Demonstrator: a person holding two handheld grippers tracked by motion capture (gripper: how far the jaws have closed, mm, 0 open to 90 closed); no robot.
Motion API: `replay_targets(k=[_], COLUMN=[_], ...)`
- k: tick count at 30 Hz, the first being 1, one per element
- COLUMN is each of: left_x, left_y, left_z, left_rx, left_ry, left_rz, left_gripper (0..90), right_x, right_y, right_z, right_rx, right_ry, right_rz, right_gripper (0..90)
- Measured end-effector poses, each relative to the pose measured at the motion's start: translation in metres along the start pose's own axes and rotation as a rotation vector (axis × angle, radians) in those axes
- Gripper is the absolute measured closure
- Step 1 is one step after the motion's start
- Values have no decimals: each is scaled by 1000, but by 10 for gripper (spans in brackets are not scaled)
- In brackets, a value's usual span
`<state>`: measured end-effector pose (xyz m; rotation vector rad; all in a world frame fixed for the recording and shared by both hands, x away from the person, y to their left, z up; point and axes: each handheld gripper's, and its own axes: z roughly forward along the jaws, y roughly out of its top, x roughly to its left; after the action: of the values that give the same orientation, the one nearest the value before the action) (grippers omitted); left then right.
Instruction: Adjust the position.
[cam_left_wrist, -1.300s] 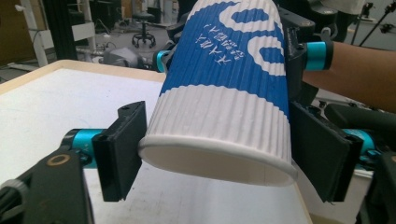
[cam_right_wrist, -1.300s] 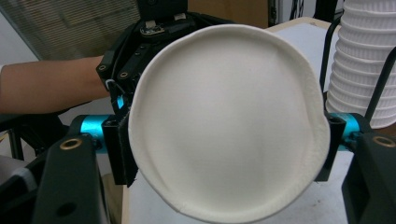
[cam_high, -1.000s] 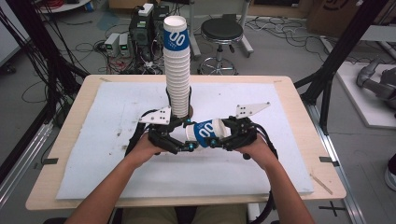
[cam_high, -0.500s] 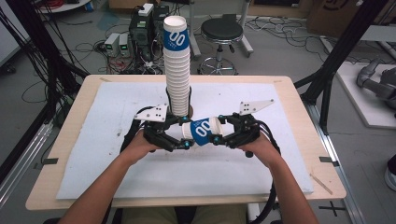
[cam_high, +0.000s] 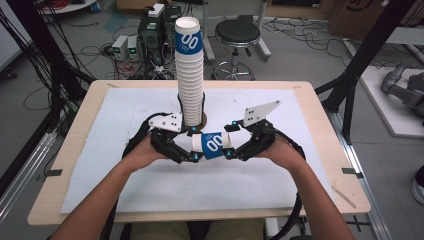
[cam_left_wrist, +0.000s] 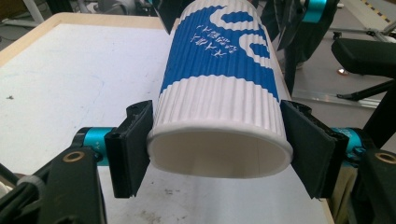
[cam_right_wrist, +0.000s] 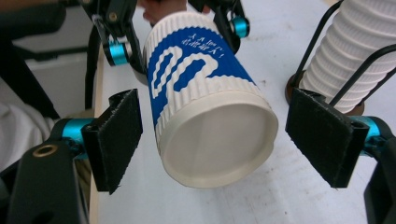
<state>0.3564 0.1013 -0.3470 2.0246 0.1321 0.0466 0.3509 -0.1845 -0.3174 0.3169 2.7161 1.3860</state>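
A blue-and-white ribbed paper cup (cam_high: 212, 144) lies on its side in the air just above the white mat, between my two grippers. In the left gripper view the cup (cam_left_wrist: 219, 88) has both black pads pressed against its near end, so my left gripper (cam_left_wrist: 217, 149) is shut on it. My right gripper (cam_right_wrist: 215, 135) straddles the other end of the cup (cam_right_wrist: 201, 102), jaws apart, with a small gap at the right pad. From above, the left gripper (cam_high: 194, 150) and right gripper (cam_high: 227, 147) face each other.
A tall stack of the same cups (cam_high: 190, 75) stands on a round base with wire guides just behind the grippers, close to the right gripper's far pad (cam_right_wrist: 327, 130). A white mat (cam_high: 125, 115) covers the wooden table (cam_high: 75, 150). A stool (cam_high: 236, 35) and cables sit beyond it.
The hands, both grippers and the cup have drifted slightly toward the person. The stack has not moved.
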Motion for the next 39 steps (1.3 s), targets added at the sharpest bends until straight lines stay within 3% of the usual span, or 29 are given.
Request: replay_targets(k=[8,12,15,25,31,33,39], left_x=[1,1,1,-2,-3,-3,0], left_y=[6,9,10,13,13,13,11], left_z=[-1,1,2,9,12,11,3], left_rx=[68,110,113,176,182,160,15], left_ry=[6,-8,-15,-46,-55,-49,-33], left_rz=[-1,9,4,30,23,11,-29], left_gripper=[289,289,289,288,249,238,188], right_x=[1,2,4,5,6,6,5], right_y=[10,11,11,11,10,10,10], right_z=[17,25,32,38,40,40,33], right_rx=[121,171,212,241,279,280,239], right_ry=[-1,21,25,69,90,87,78], right_rz=[-75,-96,-118,-136,-122,-123,-111], right_gripper=[191,191,192,284,294,292,291])
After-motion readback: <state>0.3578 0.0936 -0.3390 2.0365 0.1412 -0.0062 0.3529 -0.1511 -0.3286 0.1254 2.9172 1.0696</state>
